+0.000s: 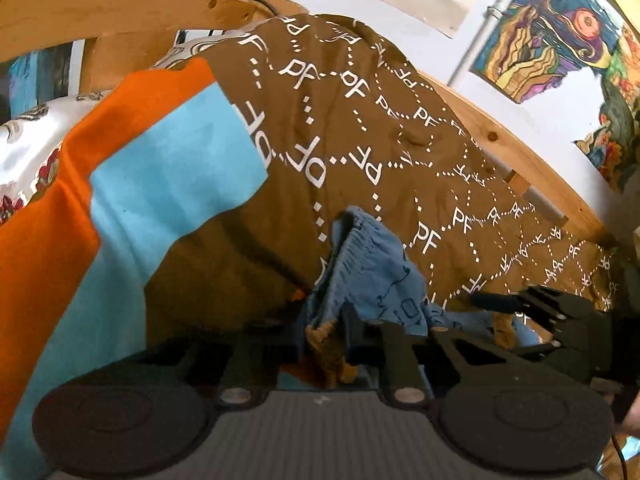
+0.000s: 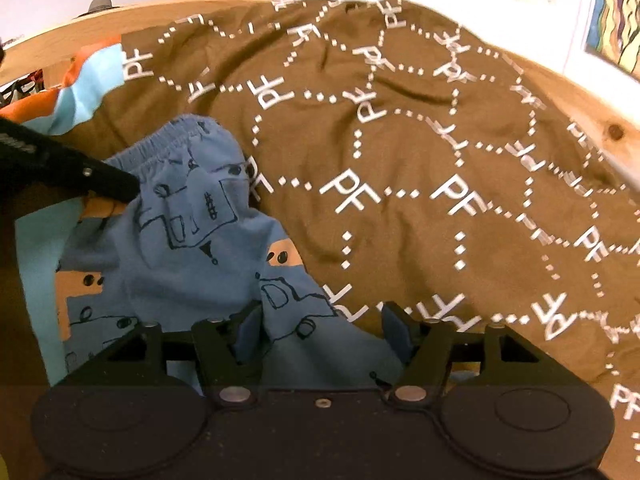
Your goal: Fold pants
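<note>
Okay, you're mid-fold, early-ish by my read: the blue printed pants (image 2: pixel 188 240) sit bunched on the brown "PF" bedspread (image 2: pixel 420 152), near the orange-and-light-blue blanket (image 1: pixel 120 184), inside the wooden bed frame (image 1: pixel 520 148).

Left gripper (image 1: pixel 328 332) looks clamped on a gathered bit of cloth near the elastic waistband (image 2: pixel 168 140), with blue fabric and an orange-brown scrap pinched between its fingers; from the right wrist view its black tip sits at the waistband side. Right gripper (image 2: pixel 324 324) has its jaws apart, blue pads straddling the lower pants fabric, not closed on it yet.

Orientation: waistband points away from you toward the far bed rail, legs run back toward the right gripper, so the long axis goes roughly near-to-far. Leg ends are hidden under the gripper body.

Next move, my guess: close the right gripper on the leg fabric, then bring that end up toward the waistband, keeping the cloth flat, because it's wrinkled and may bunch.
</note>
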Available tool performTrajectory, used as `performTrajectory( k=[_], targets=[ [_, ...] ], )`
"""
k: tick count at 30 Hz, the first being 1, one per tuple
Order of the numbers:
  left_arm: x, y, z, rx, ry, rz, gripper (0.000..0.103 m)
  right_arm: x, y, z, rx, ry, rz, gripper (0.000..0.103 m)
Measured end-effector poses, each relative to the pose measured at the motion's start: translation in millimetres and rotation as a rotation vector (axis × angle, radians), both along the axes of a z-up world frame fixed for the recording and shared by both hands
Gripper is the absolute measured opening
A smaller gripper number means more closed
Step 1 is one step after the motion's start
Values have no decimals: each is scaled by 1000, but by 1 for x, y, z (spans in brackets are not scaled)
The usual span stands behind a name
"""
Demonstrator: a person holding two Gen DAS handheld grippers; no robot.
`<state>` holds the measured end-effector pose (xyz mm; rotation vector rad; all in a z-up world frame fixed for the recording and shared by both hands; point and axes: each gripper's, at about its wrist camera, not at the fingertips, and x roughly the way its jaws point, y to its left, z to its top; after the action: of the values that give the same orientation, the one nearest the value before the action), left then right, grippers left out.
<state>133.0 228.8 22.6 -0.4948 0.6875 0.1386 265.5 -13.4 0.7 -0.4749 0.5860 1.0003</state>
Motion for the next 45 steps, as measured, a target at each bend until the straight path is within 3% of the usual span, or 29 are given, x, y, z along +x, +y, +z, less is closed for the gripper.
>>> performTrajectory(
  k=[3, 8, 15, 19, 28, 37, 39, 41, 45],
  targets=[
    [-1, -5, 5, -6, 6, 20, 17, -15, -22, 14, 33, -33, -53, 84],
    [-6, -23, 20, 73, -23, -10, 16, -47, -71, 23, -18, -26, -114, 84],
    [-7, -48, 38, 127, -58, -48, 15, -77, -106, -6, -163, -11, -118, 82],
    [-7, -68, 50, 152, -89, -82, 15, -74, -104, -16, -169, -25, -117, 84],
    [-13, -139, 71, 296, -167, -253, 15, -71, -155, 19, -82, -43, -176, 85],
    [-10, -245, 65, 302, -210, -552, 16, -75, -248, 38, -54, -30, -310, 86],
    [-6, -271, 48, 297, -181, -654, 19, -73, -266, 35, -62, -22, -355, 87],
    [-6, -291, 27, 313, -145, -721, 37, -67, -280, 32, -70, -10, -400, 89],
    [-27, -311, 2, 406, -147, -792, 56, -55, -299, 27, -49, 35, -477, 89]
  ],
)
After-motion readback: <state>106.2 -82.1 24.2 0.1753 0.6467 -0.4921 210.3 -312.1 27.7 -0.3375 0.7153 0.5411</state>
